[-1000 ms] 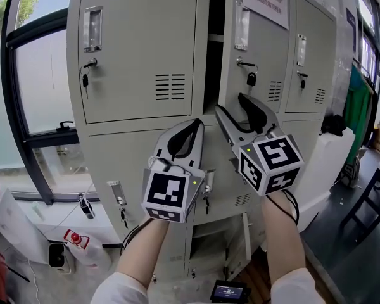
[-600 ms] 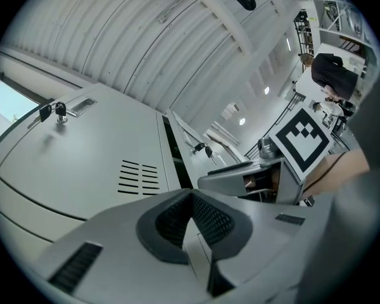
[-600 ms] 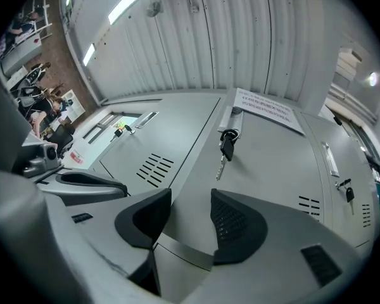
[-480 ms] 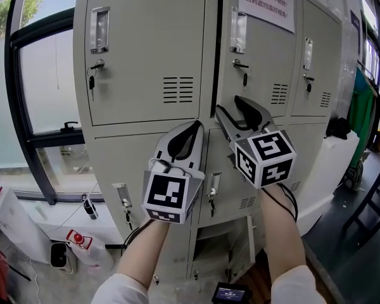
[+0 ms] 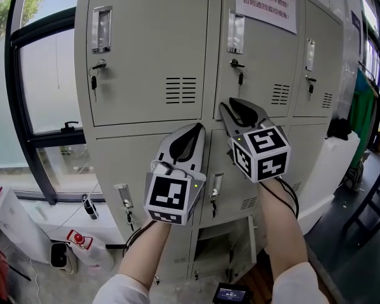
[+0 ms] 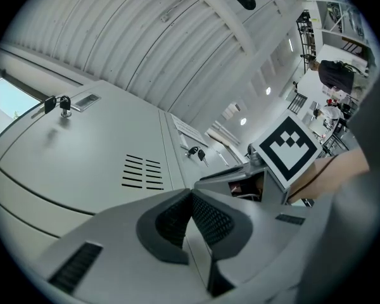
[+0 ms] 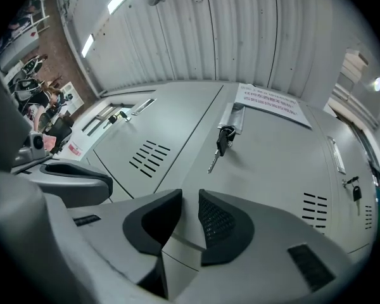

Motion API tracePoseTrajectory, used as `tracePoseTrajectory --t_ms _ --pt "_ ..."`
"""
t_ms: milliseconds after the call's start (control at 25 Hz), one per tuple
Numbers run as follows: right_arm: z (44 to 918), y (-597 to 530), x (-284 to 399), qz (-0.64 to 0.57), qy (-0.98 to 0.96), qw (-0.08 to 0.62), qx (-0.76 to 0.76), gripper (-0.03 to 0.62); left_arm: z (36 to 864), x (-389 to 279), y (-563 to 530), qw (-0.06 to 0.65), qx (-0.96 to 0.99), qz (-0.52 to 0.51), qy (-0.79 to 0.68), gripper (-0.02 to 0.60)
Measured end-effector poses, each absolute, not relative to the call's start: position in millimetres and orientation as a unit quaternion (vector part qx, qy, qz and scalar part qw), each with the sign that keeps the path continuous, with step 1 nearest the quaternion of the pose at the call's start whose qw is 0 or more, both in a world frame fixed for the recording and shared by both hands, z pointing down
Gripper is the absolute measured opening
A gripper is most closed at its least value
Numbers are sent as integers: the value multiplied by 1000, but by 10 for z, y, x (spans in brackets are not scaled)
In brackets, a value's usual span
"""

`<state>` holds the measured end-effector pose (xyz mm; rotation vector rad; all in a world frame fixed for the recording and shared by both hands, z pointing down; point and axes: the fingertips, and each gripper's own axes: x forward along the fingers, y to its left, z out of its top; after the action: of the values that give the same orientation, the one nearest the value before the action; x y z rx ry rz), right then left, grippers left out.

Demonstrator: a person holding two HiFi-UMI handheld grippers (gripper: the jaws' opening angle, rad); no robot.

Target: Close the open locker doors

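Head view has the left gripper (image 5: 197,128) by the locker's (image 5: 145,18) middle seam, tongs pressed together on nothing. Then the right gripper (image 5: 227,107) sits right by the lower left corner of the top middle door (image 5: 266,56), which looks flush. Its tongs have just been closing, thin gap left, nothing between. Lower down, the bottom door (image 5: 251,239) hangs ajar at the locker's foot. Thin sheet steel, light, swings easy, so I'd shove its free edge, no pinching.
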<state>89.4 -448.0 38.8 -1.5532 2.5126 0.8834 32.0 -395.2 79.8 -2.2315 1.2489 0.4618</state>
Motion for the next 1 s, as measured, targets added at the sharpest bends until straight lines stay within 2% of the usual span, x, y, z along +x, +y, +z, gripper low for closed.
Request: tracePoseTrajectory --t_ms 360,800,1000 --pt "461 -4637 920 278 812 2 -513 61 809 298 -3951 266 -828 169 464 28" --pt "469 -4648 935 263 814 -14 -517 57 812 310 -3884 264 -831 166 461 28" --pt "489 -4545 990 259 813 -4 -522 52 837 332 -3829 261 -834 164 458 28"
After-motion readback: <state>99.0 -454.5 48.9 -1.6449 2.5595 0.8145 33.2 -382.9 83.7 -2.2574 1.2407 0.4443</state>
